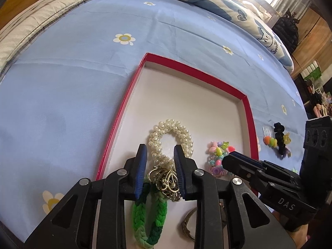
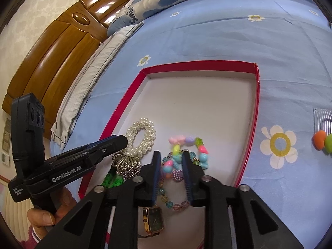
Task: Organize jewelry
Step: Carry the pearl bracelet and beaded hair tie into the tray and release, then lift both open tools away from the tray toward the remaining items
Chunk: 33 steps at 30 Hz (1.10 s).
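Right now the jewelry sits in the red-rimmed tray [image 2: 257,95] on the blue flowered sheet [image 1: 62,95]. Between my left gripper's [image 1: 160,172] spread fingers lie the pearl bracelet [image 1: 172,137] and, nearer me, a tangle of metal charms [image 1: 166,181], with the green braided band [image 1: 149,213] just under the left fingertip; I am clasping none of them. My right gripper [image 2: 171,176] is likewise parted, its fingers straddling the colourful bead bracelet [image 2: 186,153], and a gold watch [image 2: 154,221] lies closer to me than those tips. Beyond the tray's right wall, well apart from both grippers, a clear comb with bright beads [image 2: 323,130] and a black hair tie [image 1: 279,132] wait on the sheet. I judge the risk is snagging: the charms touch the pearls and the green band, so closing the left fingers here could drag all three together, and the two grippers sit near enough to bump.
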### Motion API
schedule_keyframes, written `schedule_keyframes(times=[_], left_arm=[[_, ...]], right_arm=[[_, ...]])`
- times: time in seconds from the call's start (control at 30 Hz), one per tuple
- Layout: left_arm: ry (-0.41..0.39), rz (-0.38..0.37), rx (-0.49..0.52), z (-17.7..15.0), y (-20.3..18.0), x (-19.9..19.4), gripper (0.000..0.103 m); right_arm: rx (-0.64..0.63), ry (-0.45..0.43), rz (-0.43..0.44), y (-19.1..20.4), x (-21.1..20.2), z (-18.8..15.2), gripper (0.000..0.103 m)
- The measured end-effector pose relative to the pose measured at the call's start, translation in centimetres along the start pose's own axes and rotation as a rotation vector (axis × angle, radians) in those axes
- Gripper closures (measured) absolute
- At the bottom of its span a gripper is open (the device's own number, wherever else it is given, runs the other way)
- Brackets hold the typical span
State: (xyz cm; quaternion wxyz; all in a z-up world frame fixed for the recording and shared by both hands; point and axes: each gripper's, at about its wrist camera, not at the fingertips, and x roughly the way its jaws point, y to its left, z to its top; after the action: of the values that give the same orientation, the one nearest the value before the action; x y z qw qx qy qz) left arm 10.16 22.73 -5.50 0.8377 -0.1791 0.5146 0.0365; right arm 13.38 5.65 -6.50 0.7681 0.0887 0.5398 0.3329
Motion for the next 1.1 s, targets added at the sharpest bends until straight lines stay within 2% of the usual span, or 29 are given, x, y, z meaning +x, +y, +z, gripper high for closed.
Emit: schedule_keyframes(times=[0.33, 0.43, 0.53, 0.67, 0.87, 1.1], left_arm=[[-0.025, -0.005, -0.006, 0.0, -0.3, -1.9, 0.078], [-0.039, -0.013, 0.001, 0.0, -0.9, -2.7, 0.072], [-0.051, -0.03, 0.02, -0.1, -2.1, -3.5, 0.072], [-0.051, -0.058, 0.048, -0.4, -4.0, -3.9, 0.072], [-0.028, -0.098, 0.102, -1.1, -7.7, -3.5, 0.072], [0.002, -0.135, 0.161, -2.1, -11.4, -3.0, 0.072]], right_arm=[[0.002, -0.017, 0.011, 0.2, -0.8, -0.3, 0.076], [0.003, -0.045, 0.013, 0.2, -2.3, -0.6, 0.076], [0.013, -0.087, 0.007, -0.2, -4.5, -1.1, 0.076], [0.047, -0.144, -0.022, -2.0, -8.0, -2.4, 0.072], [0.126, -0.194, -0.086, -5.8, -12.1, -4.8, 0.072], [0.215, -0.235, -0.131, -9.4, -15.2, -6.9, 0.071]])
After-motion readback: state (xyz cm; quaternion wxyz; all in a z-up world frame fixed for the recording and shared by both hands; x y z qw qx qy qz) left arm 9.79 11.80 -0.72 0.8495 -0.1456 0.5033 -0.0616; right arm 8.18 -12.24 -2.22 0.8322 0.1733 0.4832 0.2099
